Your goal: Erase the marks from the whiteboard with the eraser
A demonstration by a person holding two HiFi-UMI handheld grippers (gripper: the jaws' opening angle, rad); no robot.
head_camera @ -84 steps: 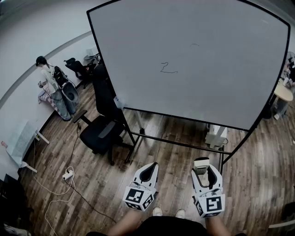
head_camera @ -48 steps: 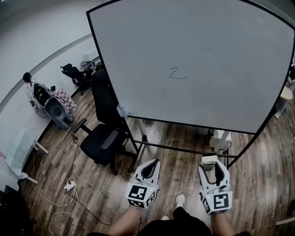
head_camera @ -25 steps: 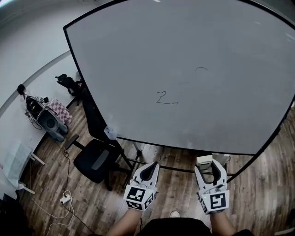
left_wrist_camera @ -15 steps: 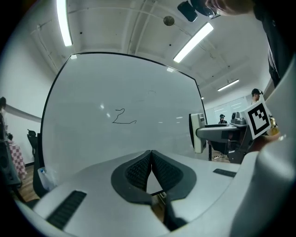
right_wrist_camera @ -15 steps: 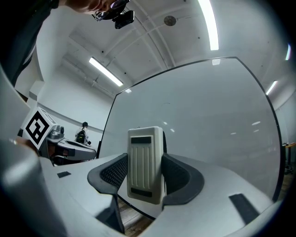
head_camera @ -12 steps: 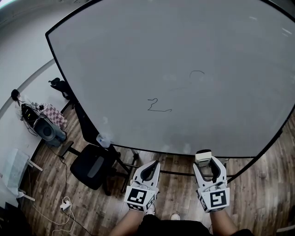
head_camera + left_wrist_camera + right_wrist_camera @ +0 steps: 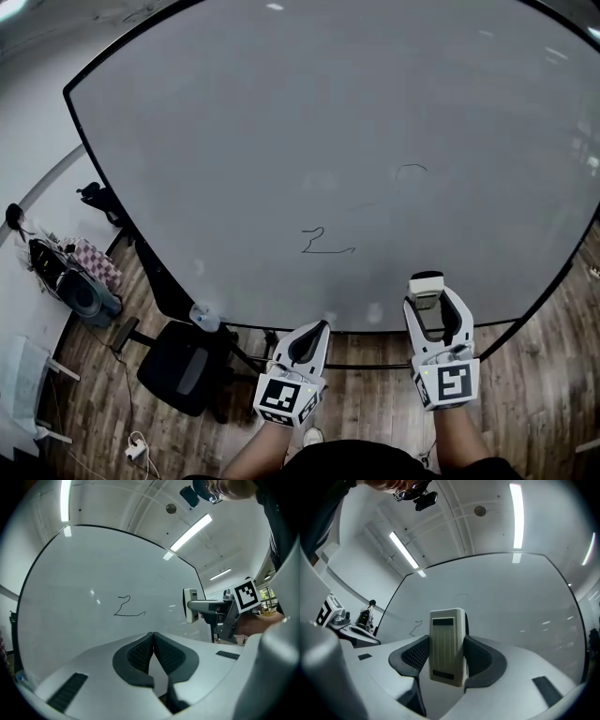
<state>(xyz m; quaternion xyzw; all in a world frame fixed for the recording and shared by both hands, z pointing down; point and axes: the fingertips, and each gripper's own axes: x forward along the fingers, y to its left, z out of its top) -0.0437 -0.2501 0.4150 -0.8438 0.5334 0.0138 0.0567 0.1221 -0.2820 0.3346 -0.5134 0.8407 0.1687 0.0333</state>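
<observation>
The right gripper [image 7: 429, 305] clamps the eraser [image 7: 427, 284] by its flat sides at five o'clock, the whiteboard's [image 7: 281, 122] squiggle [image 7: 324, 244] up at its eleven, a light, rigid block by the look, while the left gripper [image 7: 316, 329] sits pinched together, empty.

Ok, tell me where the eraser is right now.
The eraser is clamped in the right claw, low right in the head view, near the bottom edge of the whiteboard, below-right of the Z-shaped mark.
</observation>
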